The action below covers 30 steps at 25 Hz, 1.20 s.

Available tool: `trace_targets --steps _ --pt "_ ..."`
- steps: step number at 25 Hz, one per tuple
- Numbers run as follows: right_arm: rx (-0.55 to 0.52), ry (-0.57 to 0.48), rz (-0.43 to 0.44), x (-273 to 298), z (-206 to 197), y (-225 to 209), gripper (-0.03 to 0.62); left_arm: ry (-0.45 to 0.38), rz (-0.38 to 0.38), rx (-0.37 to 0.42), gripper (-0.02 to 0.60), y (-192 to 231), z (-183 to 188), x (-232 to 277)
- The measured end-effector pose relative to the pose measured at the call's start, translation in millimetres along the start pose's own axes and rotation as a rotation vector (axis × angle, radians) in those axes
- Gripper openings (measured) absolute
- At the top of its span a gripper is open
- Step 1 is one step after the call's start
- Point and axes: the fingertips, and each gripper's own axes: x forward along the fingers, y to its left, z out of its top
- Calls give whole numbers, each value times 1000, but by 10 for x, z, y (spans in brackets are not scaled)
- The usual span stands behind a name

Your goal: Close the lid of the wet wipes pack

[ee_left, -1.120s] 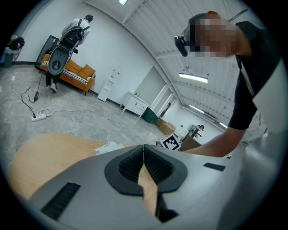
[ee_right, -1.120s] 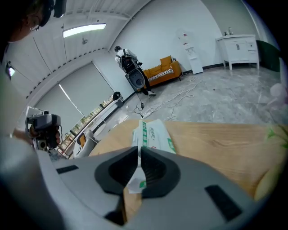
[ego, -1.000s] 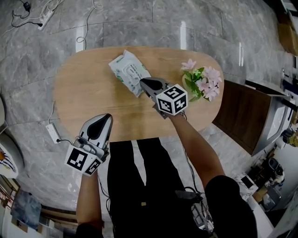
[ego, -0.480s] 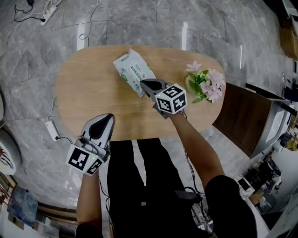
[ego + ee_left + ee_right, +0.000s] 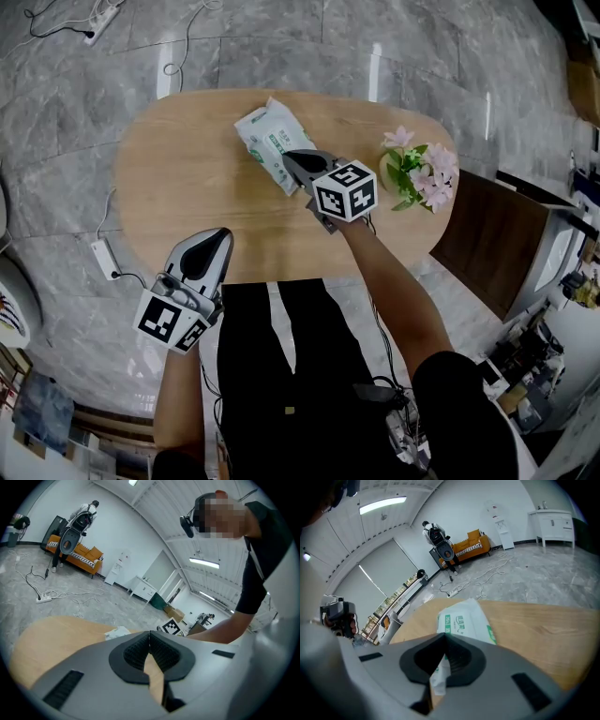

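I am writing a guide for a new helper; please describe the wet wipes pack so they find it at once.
Look at the oval wooden table. On its far half, left of the pink flowers, lies the wet wipes pack. It is the only flat white packet with green print there.

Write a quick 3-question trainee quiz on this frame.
1. True or false: the left gripper hangs clear of the wet wipes pack.
2. What stands at the table's right end in the head view? A flowers, B mug, C laptop.
3. How do the right gripper's jaws stand?
Key: 1 true. 2 A. 3 shut, having just closed further, tips at the pack's near end; its white edge shows through the gap behind them.
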Motion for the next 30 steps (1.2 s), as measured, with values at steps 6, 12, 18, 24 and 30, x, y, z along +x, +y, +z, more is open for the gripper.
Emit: trace_targets --steps 6,12,18,24,30 --pt "-29 27 -29 58 29 -19 11 0 -6 -4 17 4 1 20" --pt "-42 73 -57 128 -19 -50 11 1 -11 -7 17 4 1 51" --pt "-53 100 -76 161 -33 -62 11 0 -9 -13 17 24 -11 41" --pt "-62 113 -116 187 -57 -84 9 -2 -12 -17 17 36 -15 54" --pt "-59 113 -129 198 -47 -73 9 -7 -15 -18 17 18 -2 51"
